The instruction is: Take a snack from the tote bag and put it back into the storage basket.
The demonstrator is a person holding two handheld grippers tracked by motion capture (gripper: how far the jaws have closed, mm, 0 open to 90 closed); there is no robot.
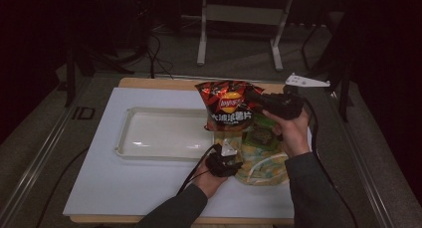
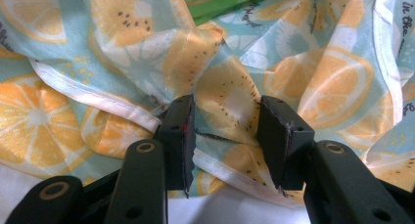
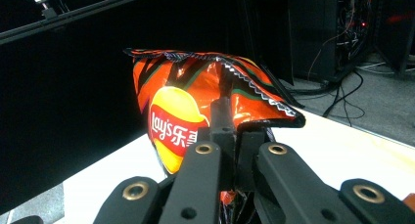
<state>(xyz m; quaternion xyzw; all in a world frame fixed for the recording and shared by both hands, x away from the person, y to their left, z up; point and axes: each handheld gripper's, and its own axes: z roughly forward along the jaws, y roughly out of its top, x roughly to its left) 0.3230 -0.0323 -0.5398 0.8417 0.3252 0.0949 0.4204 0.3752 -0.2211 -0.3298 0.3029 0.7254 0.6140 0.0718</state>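
Observation:
A red Lay's chip bag (image 1: 228, 104) hangs in the air above the right end of the tray. My right gripper (image 1: 259, 99) is shut on its upper right edge. In the right gripper view the jaws (image 3: 229, 117) pinch the crimped top of the chip bag (image 3: 176, 121). Below it a cloth bag with an orange-slice print (image 1: 261, 169) lies on the white board, with a green packet (image 1: 261, 137) in its mouth. My left gripper (image 1: 226, 157) holds the near left rim of the cloth bag. In the left gripper view a fold of the cloth (image 2: 227, 94) is bunched between its pads (image 2: 183, 131).
A shallow pale tray (image 1: 127, 138) sits on the white board (image 1: 124, 188), left of the bags. The wooden table edge runs along the back and front. A metal stand (image 1: 201, 39) and cables lie on the floor behind the table.

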